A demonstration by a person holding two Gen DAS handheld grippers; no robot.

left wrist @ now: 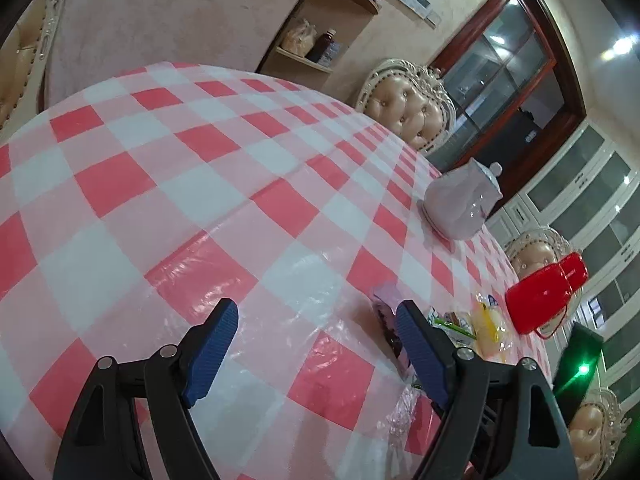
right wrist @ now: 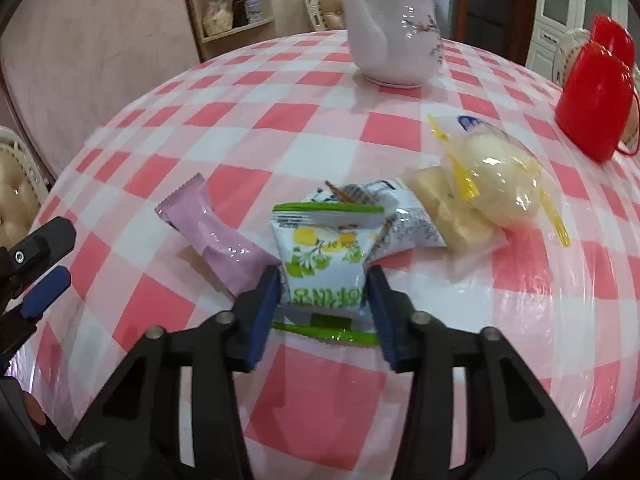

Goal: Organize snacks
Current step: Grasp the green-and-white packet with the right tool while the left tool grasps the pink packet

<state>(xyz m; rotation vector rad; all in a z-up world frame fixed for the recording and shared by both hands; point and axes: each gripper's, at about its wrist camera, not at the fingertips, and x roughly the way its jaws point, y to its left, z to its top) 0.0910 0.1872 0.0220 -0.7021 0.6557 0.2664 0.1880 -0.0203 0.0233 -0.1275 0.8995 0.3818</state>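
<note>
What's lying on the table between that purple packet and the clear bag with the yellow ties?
In the right wrist view, between the purple packet and the clear bag lie a green-edged snack packet, between the right gripper's fingers, and a white printed packet behind it.

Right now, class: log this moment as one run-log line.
right gripper: shut on green-edged snack packet | left gripper: open, empty | purple packet: on tablecloth

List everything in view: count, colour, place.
green-edged packet: 1, white and green, between the right gripper's pads
purple packet: 1, beside it on the left
grey-white packet: 1, behind it
clear bags: 2, pale yellow contents, to the right
teapot: 1, white, far side
red flask: 1, right edge
tablecloth: 1, pink-red-white check
chairs: several, tufted beige, around the table
shelf: 1, wooden, with jars
left gripper: open, empty
right gripper: closed on the green-edged packet
</note>
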